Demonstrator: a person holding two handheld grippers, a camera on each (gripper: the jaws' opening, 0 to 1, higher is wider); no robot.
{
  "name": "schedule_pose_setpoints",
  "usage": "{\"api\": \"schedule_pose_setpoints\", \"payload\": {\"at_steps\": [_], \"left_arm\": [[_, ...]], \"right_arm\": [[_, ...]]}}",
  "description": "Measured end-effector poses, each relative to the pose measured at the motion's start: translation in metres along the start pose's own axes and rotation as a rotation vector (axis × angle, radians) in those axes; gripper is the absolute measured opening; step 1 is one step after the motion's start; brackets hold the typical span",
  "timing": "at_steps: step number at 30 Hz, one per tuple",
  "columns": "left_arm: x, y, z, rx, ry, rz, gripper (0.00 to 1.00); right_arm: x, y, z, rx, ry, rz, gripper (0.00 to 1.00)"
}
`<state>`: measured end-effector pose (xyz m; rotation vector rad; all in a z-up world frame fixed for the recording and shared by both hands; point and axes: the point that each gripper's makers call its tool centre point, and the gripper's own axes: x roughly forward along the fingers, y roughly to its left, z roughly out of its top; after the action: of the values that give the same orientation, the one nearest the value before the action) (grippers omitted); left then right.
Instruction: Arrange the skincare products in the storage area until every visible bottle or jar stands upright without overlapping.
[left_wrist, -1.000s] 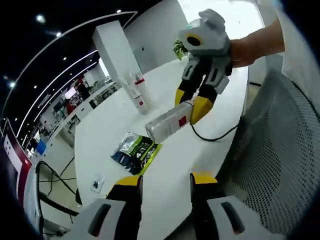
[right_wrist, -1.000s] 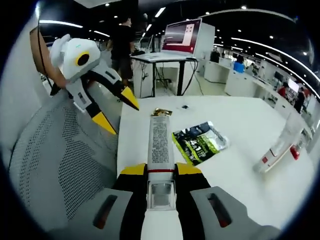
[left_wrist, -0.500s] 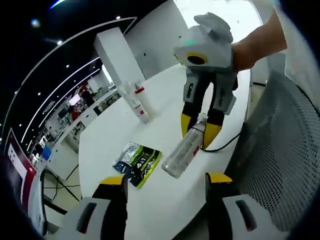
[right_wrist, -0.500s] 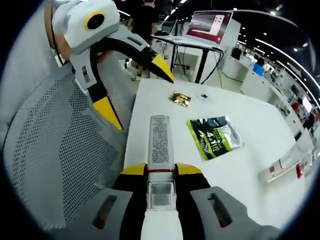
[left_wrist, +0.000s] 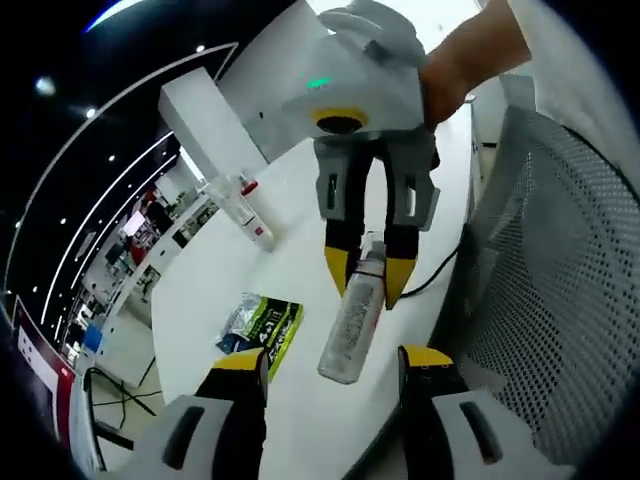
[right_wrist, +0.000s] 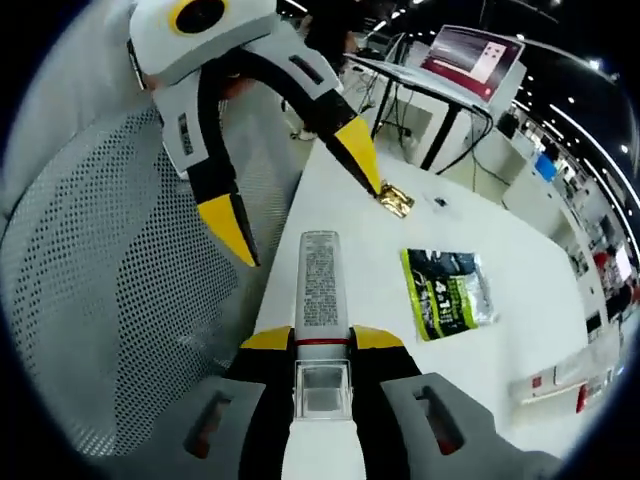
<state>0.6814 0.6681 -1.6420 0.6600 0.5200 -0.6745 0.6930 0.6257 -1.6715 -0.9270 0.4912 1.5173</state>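
A tall clear plastic bottle with printed label (right_wrist: 320, 285) is clamped near its cap end by the right gripper (left_wrist: 365, 275), held in the air above the white table (right_wrist: 520, 330). The left gripper (right_wrist: 300, 190) is spread wide and holds nothing. The bottle is judged light, rigid and smooth, so slipping is likely; a mid-body hold would steady it.

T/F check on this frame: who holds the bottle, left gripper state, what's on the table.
1. The right gripper is clamped on the clear bottle. True.
2. The left gripper is shut on a jar. False: its jaws stand apart, holding nothing.
3. A green-and-black packet lies flat on the white table. True.
4. The clear bottle stands upright on the table. False: it is held in the air, tilted.
5. A small gold wrapper lies on the table. True.
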Motion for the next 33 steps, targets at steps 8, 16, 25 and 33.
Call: {"api": "schedule_pose_setpoints", "payload": {"at_steps": [8, 16, 25, 33], "left_arm": [[0.000, -0.010, -0.005, -0.009, 0.026, -0.050, 0.35], [0.001, -0.012, -0.009, -0.003, 0.049, -0.062, 0.32], [-0.001, -0.011, -0.014, -0.009, 0.077, -0.079, 0.22], [-0.002, -0.012, -0.012, -0.094, 0.060, -0.113, 0.20]], "right_arm": [[0.000, 0.005, 0.016, -0.164, -0.010, 0.001, 0.18], [-0.008, 0.004, 0.037, -0.296, -0.028, -0.013, 0.18], [-0.007, 0.007, 0.041, -0.369, 0.000, 0.009, 0.18], [-0.008, 0.002, 0.045, -0.267, -0.059, 0.003, 0.22]]}}
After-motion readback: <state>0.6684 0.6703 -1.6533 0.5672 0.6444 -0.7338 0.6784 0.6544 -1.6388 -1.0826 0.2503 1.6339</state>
